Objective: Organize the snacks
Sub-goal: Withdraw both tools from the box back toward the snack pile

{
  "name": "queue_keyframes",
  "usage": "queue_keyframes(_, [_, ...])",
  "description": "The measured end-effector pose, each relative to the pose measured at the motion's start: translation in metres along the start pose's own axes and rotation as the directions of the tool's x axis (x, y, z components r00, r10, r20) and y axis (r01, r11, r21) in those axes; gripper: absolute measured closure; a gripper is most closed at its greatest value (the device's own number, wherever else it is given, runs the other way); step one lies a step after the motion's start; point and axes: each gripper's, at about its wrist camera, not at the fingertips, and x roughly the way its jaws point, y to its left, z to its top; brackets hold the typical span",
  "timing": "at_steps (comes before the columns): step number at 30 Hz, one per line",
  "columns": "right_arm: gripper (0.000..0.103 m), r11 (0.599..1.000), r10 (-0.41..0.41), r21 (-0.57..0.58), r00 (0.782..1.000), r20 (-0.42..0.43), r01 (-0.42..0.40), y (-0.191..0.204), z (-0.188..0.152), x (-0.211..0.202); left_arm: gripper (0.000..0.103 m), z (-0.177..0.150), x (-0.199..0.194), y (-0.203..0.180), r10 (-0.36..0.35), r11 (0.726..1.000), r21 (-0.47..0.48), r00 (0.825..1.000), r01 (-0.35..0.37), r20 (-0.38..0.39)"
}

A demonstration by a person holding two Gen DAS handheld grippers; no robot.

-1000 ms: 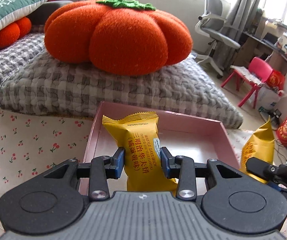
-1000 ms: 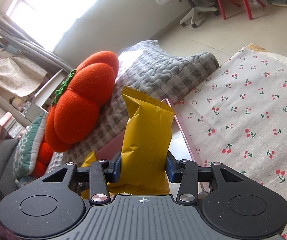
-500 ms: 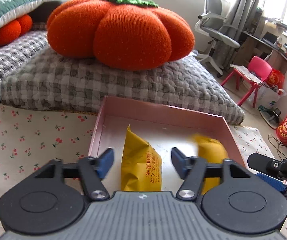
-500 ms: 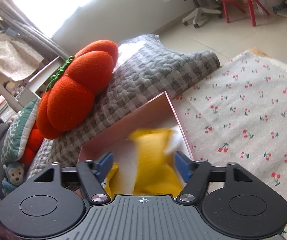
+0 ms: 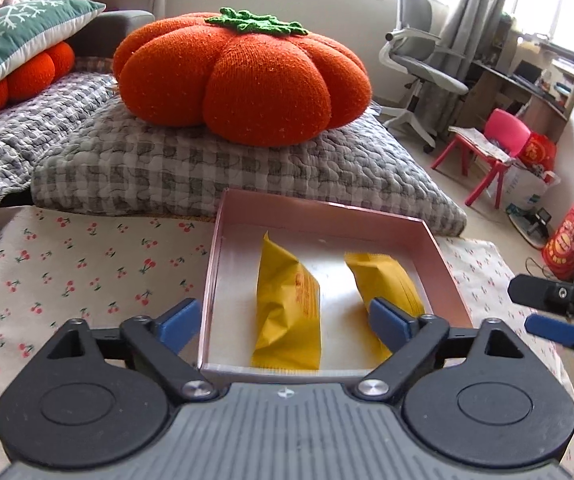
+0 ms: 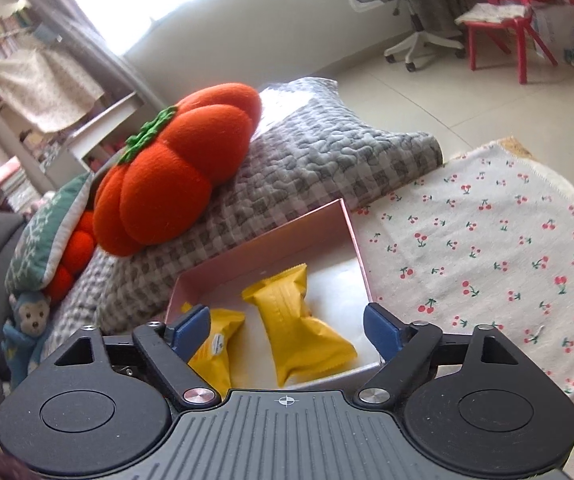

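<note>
A pink box (image 5: 327, 210) sits on the cherry-print cloth (image 5: 87, 264). Two yellow snack packets lie inside it: one on the left (image 5: 287, 312) and one on the right (image 5: 383, 280). In the right wrist view the box (image 6: 287, 236) holds the same two packets, one (image 6: 299, 328) in the middle and one (image 6: 217, 344) at the left. My left gripper (image 5: 285, 322) is open and empty above the box's near edge. My right gripper (image 6: 287, 328) is open and empty above the box; it also shows at the right edge of the left wrist view (image 5: 555, 312).
A grey quilted cushion (image 5: 207, 168) with an orange pumpkin pillow (image 5: 243, 80) lies right behind the box. A green pillow (image 5: 19, 36) is at far left. An office chair (image 5: 419, 68) and a red child's chair (image 5: 487, 152) stand on the floor at right.
Both grippers opened and let go of their yellow packets, which dropped into the pink box. Both grippers have pulled back a little from the box.
</note>
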Motion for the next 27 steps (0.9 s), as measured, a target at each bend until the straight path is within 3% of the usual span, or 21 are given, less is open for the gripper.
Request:
queue_keyframes(13, [0.008,0.997,-0.009,-0.082,1.0,-0.026,0.007,0.011,-0.019,-0.046,0.001,-0.025,-0.041,0.006,0.013,1.0,0.003,0.998,-0.012,-0.059])
queue_keyframes(20, [0.007,0.992,-0.014,-0.123,0.999,-0.036,0.009,0.013,-0.035,-0.062,0.0,-0.054,-0.054,0.017,0.006,0.999,-0.037,0.997,-0.009,-0.081])
queue_keyframes(27, [0.007,0.986,0.001,-0.168,0.996,-0.092,-0.016,0.005,-0.059,-0.068,0.0,-0.075,-0.056,0.032,0.045,0.999,0.011,0.992,-0.044,-0.122])
